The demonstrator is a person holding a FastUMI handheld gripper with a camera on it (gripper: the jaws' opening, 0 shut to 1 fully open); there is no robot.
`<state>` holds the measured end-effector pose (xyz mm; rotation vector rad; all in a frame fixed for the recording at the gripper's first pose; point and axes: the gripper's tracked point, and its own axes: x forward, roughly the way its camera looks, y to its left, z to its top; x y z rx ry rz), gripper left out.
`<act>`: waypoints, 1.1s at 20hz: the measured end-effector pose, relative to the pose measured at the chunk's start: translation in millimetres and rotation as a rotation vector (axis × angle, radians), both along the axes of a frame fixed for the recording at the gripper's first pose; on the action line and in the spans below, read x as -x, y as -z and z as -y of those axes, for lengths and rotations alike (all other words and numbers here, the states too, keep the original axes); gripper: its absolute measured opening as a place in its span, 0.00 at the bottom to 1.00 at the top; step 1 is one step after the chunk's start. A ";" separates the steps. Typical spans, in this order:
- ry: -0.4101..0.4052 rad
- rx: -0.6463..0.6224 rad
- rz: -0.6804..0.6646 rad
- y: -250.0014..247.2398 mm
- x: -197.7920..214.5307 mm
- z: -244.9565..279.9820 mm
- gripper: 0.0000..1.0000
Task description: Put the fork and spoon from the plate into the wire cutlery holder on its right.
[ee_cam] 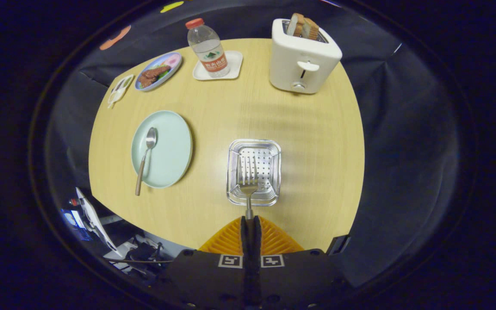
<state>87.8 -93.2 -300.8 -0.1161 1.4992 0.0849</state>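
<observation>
My gripper [249,220] is shut on the fork [248,183], holding it by the handle. The fork points forward, its tines hanging over the open top of the wire cutlery holder [235,172], which stands on the wooden table just ahead of the fingers. To the left of the holder lies a pale green plate [172,146]. On that plate rests the spoon [146,158], bowl toward the far side, its wooden handle sticking out over the plate's near rim.
Beyond the holder stands a white toaster [302,58] with bread slices in it. A water bottle [208,48] stands on a small white tray. A plate of food [158,71] and a small white dish [119,89] sit at the table's far left. The table's near edge curves just below the holder.
</observation>
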 end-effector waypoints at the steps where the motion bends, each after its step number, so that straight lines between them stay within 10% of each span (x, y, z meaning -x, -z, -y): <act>1: 0.002 -0.009 -0.044 3.7 -0.2 -1.6 0.01; 19: 0.002 0.034 0.071 12.4 -27.4 -2.6 0.11; 22: 0.022 0.002 0.129 7.1 -29.0 -17.7 0.31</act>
